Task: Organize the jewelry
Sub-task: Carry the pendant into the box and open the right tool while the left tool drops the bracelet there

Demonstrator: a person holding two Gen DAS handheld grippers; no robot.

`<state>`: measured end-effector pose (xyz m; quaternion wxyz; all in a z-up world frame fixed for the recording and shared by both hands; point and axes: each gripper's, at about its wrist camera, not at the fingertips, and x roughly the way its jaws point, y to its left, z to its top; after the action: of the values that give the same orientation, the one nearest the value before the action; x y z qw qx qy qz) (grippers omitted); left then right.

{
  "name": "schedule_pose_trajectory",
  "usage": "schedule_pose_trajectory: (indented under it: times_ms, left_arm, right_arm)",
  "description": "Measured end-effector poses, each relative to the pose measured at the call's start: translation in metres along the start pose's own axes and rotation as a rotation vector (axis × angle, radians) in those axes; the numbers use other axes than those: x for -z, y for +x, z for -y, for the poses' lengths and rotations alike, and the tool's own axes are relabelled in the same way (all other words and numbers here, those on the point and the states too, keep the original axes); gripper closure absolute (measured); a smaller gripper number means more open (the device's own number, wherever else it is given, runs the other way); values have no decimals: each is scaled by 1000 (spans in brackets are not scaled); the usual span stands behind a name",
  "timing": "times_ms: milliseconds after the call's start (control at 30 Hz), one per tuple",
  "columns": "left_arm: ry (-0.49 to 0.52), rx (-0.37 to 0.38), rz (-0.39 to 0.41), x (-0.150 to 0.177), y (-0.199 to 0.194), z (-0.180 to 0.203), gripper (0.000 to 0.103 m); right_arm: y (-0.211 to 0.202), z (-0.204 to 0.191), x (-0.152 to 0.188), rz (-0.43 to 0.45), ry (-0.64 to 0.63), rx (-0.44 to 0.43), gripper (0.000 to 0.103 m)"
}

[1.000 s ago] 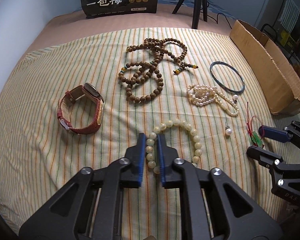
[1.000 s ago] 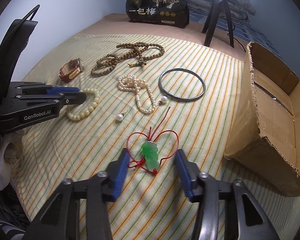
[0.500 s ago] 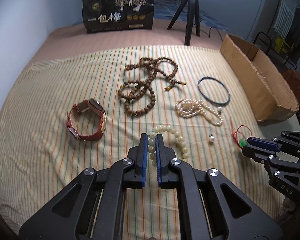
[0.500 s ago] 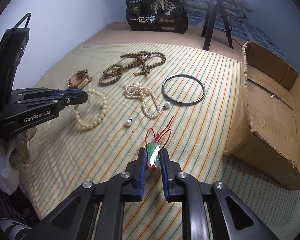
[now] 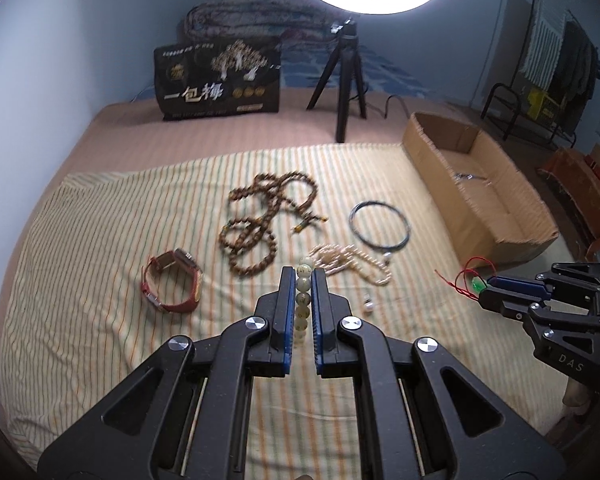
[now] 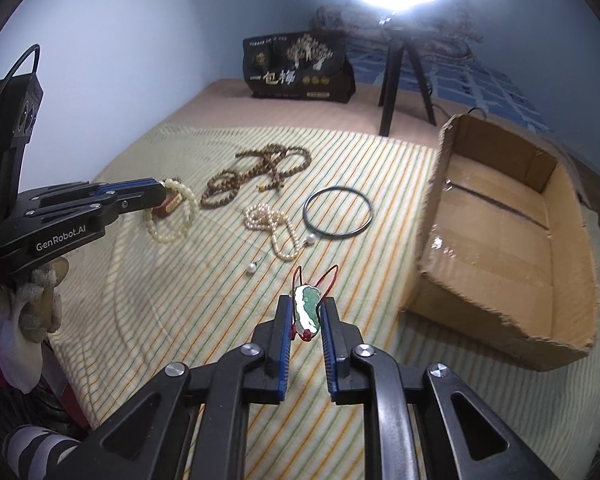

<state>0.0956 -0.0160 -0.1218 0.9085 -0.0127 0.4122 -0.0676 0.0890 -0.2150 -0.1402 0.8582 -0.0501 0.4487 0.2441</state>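
Note:
My left gripper (image 5: 303, 280) is shut on a cream bead bracelet (image 5: 303, 292) and holds it above the striped cloth; in the right wrist view the bracelet (image 6: 172, 216) hangs from it. My right gripper (image 6: 306, 304) is shut on a green jade pendant (image 6: 307, 308) with a red cord, lifted off the cloth; it also shows in the left wrist view (image 5: 476, 285). On the cloth lie a red-strap watch (image 5: 170, 284), brown wooden beads (image 5: 260, 220), a pearl necklace (image 5: 352, 260), a dark bangle (image 5: 380, 224) and a single pearl (image 5: 368, 304).
An open cardboard box (image 6: 500, 240) stands at the right of the striped cloth (image 5: 100, 260). A black printed bag (image 5: 220, 80) and a tripod (image 5: 344, 76) under a ring light stand at the back. The bed edge is close in front.
Both grippers have risen away from the cloth, carrying the bracelet and the pendant. A second ago the right gripper was open around the pendant; it has since shut on it.

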Motion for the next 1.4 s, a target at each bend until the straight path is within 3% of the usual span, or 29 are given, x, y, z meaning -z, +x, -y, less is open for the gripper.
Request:
schedule_pose_trajectory:
  times_ms: [333,800,1067,1400]
  left_arm:
    - [33,82,63,-23,-20,40,98]
    - [86,222,105,-74,-7,120,98]
    - [124,252,74,-90,27,159,98]
    - [153,255,3,-80,70,182,98]
  right_arm:
    - [-43,29,-15,83,32,50,91]
    - [-69,101,-40,140,106,143,91]
    - [-62,137,-47,144,139,184,91]
    - [-41,174,-42,111,192,203,91]
